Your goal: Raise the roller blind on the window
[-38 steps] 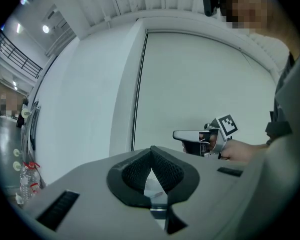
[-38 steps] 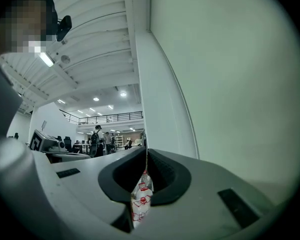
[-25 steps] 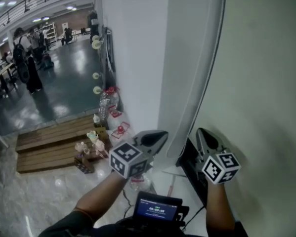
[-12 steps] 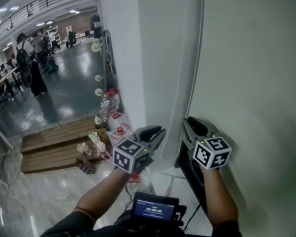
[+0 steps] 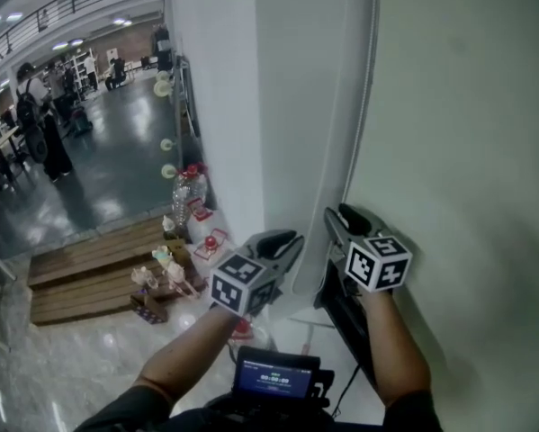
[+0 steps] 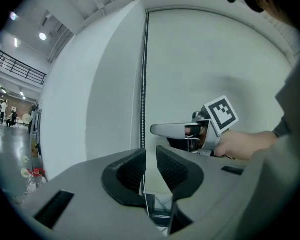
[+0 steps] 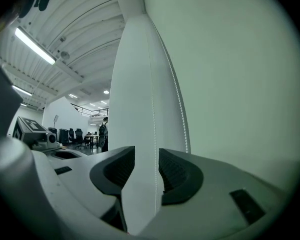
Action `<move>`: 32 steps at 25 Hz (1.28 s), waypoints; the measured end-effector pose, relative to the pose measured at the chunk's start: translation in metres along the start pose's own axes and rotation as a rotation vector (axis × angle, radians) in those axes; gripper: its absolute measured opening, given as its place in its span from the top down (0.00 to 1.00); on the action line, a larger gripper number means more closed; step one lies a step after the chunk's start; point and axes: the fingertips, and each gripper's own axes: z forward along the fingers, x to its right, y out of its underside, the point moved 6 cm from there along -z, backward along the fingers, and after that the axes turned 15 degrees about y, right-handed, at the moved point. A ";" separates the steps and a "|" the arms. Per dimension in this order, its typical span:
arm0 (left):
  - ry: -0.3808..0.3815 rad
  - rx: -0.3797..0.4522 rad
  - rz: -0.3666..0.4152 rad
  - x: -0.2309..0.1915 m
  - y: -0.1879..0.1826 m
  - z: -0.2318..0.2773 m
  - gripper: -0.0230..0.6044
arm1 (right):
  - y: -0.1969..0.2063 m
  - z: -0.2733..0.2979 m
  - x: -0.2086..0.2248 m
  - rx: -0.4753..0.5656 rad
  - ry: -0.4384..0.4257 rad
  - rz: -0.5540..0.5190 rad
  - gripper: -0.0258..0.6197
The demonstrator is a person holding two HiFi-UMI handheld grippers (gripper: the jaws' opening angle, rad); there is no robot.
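Blind [image 5: 467, 151] lowered across the window, bead chain [image 7: 154, 109] hanging along its edge. My left tool [image 6: 150, 151] and right tool [image 7: 147, 151] have just been opening. Both stand apart astride a chain strand, gripping nothing. Risk: closing off-centre lets the beads slip.

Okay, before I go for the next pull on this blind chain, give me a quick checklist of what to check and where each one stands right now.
1. The bead chain in the left claw gap: ok, it shows between the jaws.
2. Left claw gripping: not ok, it has just been opening and is not closed on the chain.
3. A strand of the chain in the right claw gap: ok.
4. Right claw gripping: not ok, it has just been opening and stands wide apart.
5. How far the roller blind is raised: cannot tell.
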 end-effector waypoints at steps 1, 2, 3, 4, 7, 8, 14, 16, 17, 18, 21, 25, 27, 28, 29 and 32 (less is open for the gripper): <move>0.005 0.006 0.002 -0.001 -0.001 0.001 0.86 | 0.000 0.003 0.000 -0.003 0.004 -0.001 0.70; 0.009 0.008 0.003 -0.003 -0.001 0.001 0.86 | 0.001 0.006 0.001 -0.006 0.007 0.003 0.70; 0.011 0.006 0.003 -0.006 0.000 0.001 0.86 | 0.001 0.010 0.001 -0.008 0.011 0.010 0.70; 0.013 0.002 0.005 -0.010 0.000 0.002 0.86 | 0.001 0.016 0.002 -0.010 0.013 0.016 0.70; 0.014 -0.001 0.010 -0.023 -0.002 0.006 0.86 | -0.002 0.033 0.002 -0.011 0.014 0.012 0.70; 0.015 -0.002 0.008 -0.027 -0.001 0.007 0.86 | -0.002 0.038 0.002 -0.012 0.014 0.010 0.70; 0.065 -0.024 0.002 -0.037 0.004 0.011 0.86 | -0.009 0.062 0.001 0.009 0.027 -0.020 0.70; 0.065 -0.017 -0.004 -0.037 0.001 0.011 0.86 | -0.014 0.066 -0.001 0.017 0.014 -0.030 0.70; 0.065 -0.017 -0.004 -0.037 0.001 0.011 0.86 | -0.015 0.069 -0.003 0.018 0.005 -0.029 0.70; 0.068 -0.019 -0.002 -0.037 0.001 0.011 0.86 | -0.015 0.071 -0.004 0.016 -0.005 -0.028 0.70; 0.083 -0.035 0.004 -0.038 0.006 0.010 0.86 | -0.014 0.075 -0.010 0.019 -0.028 -0.043 0.76; 0.098 -0.038 0.003 -0.037 0.006 0.009 0.86 | -0.016 0.072 -0.010 0.028 -0.033 -0.060 0.96; 0.105 -0.033 -0.007 -0.038 0.009 0.010 0.86 | -0.014 0.067 -0.010 0.026 -0.064 -0.045 0.96; 0.110 -0.031 -0.012 -0.039 0.010 0.010 0.86 | -0.013 0.064 -0.010 0.027 -0.076 -0.041 0.96; 0.116 -0.027 -0.014 -0.039 0.010 0.011 0.86 | -0.012 0.059 -0.010 0.029 -0.087 -0.040 0.96; 0.137 -0.023 -0.006 -0.037 0.009 0.015 0.86 | -0.011 0.041 -0.010 0.026 -0.117 -0.039 0.96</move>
